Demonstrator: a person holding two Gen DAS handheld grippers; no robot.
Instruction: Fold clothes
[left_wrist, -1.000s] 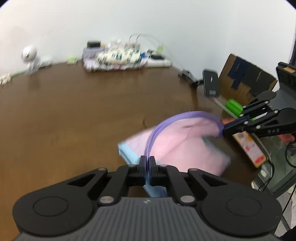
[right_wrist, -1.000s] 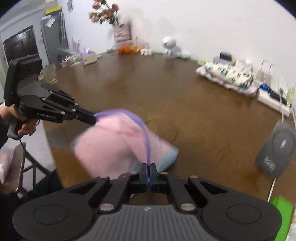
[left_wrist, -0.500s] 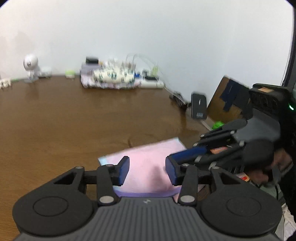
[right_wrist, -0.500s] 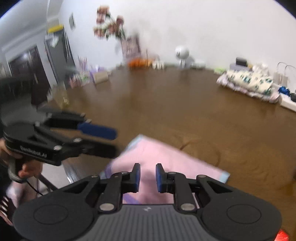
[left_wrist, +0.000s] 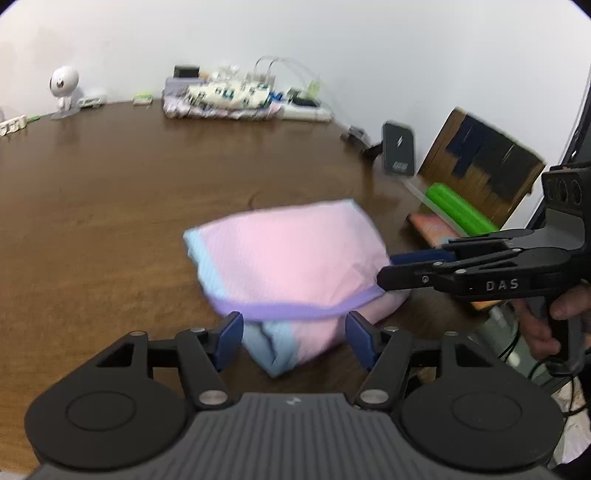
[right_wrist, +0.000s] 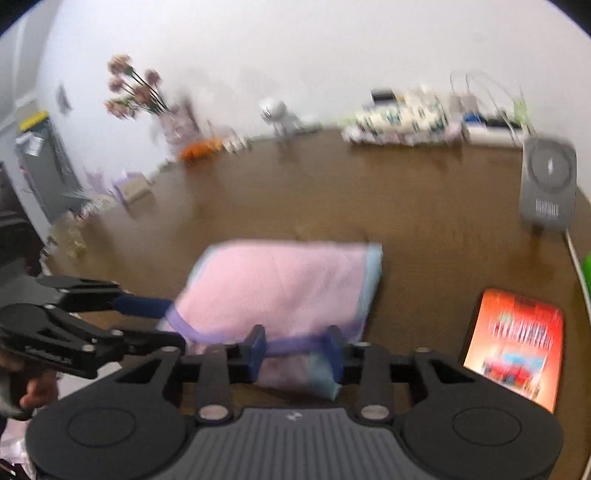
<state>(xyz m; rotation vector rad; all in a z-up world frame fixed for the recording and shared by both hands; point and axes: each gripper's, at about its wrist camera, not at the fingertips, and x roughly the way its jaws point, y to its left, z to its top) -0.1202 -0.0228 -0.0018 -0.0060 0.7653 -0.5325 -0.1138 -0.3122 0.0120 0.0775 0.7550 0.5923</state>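
Both tools opening: left tool (left_wrist: 293, 338) wide, right tool (right_wrist: 295, 349) narrower, neither gripping. Pink cloth (left_wrist: 291, 258) lies folded on bench just ahead. Soft, light; I would retake at purple hem.

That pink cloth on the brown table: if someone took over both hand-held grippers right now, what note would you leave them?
Left hand-held gripper: jaws opening, nothing pinched; the purple hem lies between them.
Right hand-held gripper: jaws opening, narrower gap, hem loose between the pads.
The pink cloth with light-blue and purple edging lies folded over on the brown wooden table, near its front edge.
Done: one fold laid down, both grips let go.
Left: probably a further fold and squaring up the edges; the blur hides how neat the fold is.
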